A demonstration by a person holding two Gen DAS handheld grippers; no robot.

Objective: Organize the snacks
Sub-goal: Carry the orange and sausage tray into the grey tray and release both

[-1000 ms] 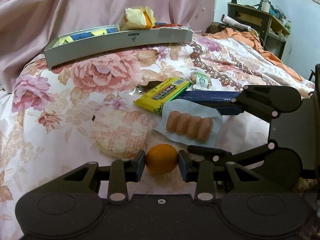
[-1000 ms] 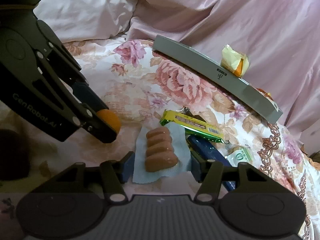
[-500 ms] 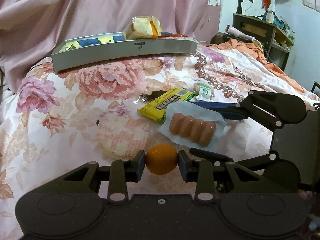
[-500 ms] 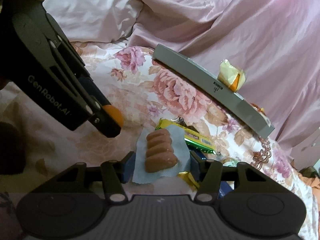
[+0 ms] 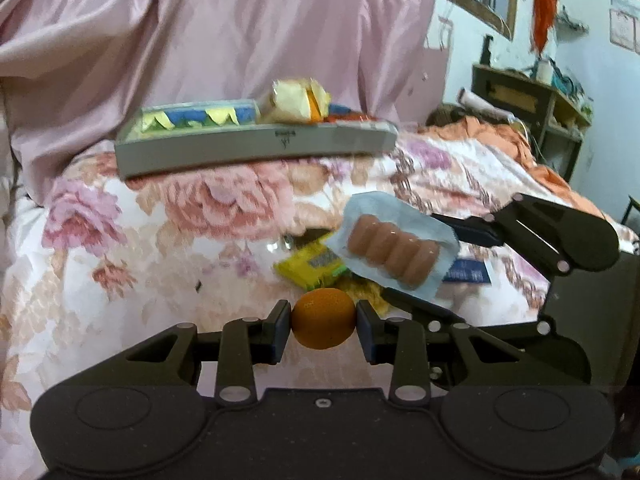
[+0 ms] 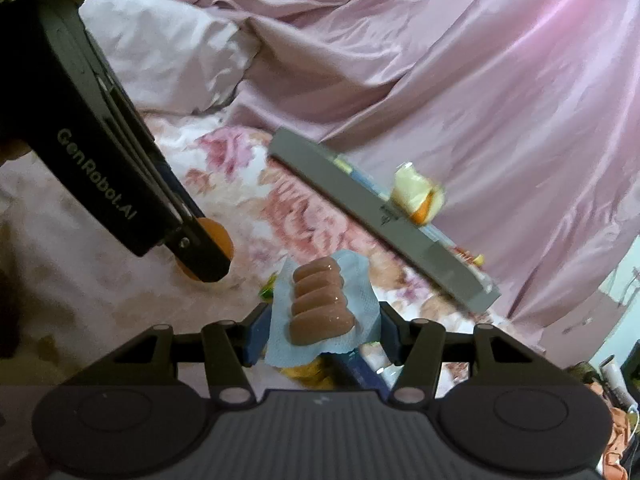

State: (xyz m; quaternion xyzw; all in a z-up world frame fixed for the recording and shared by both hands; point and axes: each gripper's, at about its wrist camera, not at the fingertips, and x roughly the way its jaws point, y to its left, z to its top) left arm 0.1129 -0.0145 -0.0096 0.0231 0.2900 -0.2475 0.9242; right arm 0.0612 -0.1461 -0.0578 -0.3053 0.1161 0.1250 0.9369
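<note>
A bed with a flowered cover filled the room's middle, and a pink satin sheet was heaped along its far edge. Just in front of that heap, on the cover, lay a long grey tray, already carrying a row of blue and yellow wrappers and a crumpled pale-yellow packet at about its middle. Toward the near side of the bed sat a small heap of loose snacks: a yellow bar wrapper and a dark blue packet beside it, partly hidden.

Above that heap, the right claw was pinching a sausage pack, four or five brown links on a pale blue backing, its two pads pressed onto the backing's side edges and the pack lifted clear of the cover. Beside it, the left claw was closed on a small orange, one pad against each side, the fruit held above the flowered cover near the bed's near edge. The two claws hung close together, well short of the tray.
</note>
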